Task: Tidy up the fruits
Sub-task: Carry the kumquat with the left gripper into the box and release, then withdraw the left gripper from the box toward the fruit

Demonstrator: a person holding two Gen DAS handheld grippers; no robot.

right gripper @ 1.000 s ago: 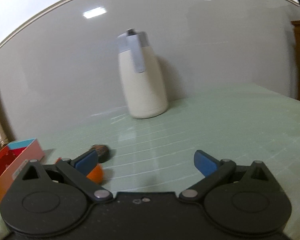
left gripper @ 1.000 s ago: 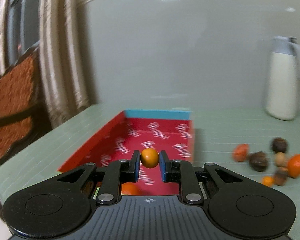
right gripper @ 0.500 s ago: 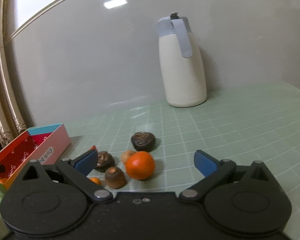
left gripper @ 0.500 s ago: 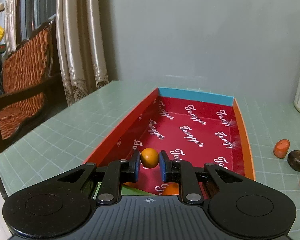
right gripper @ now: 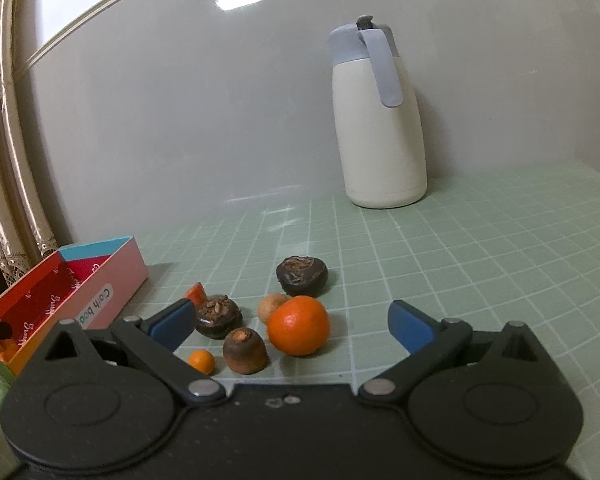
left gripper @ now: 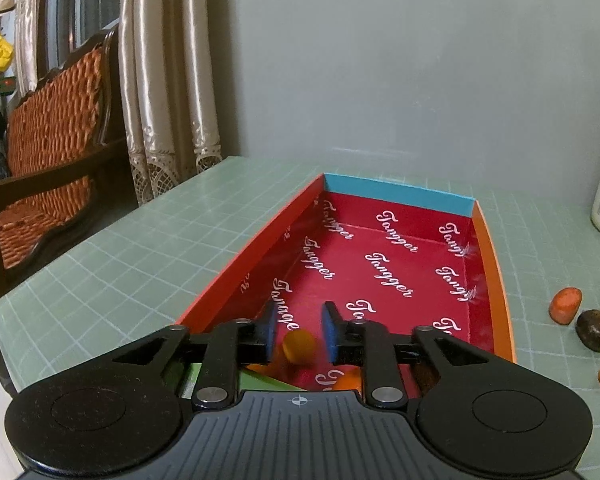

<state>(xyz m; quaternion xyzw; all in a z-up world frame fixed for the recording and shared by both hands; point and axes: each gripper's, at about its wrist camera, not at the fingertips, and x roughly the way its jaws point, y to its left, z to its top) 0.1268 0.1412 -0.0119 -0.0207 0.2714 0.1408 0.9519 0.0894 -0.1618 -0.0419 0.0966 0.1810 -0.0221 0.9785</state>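
The left gripper [left gripper: 299,333] was opening, letting a small, light, smooth round orange fruit [left gripper: 298,345] drop into the red box [left gripper: 496,276] at its 6 o'clock end, best pinched across its middle, while the right gripper [right gripper: 291,325] gaped empty.

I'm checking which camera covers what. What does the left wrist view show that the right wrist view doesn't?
Left only: the left gripper, jaws opening, a small orange fruit loose between them; a wicker chair.
Right only: the open right gripper; the whole jug; a tangerine.
Both: the red box, the green table, curtains, loose fruits.
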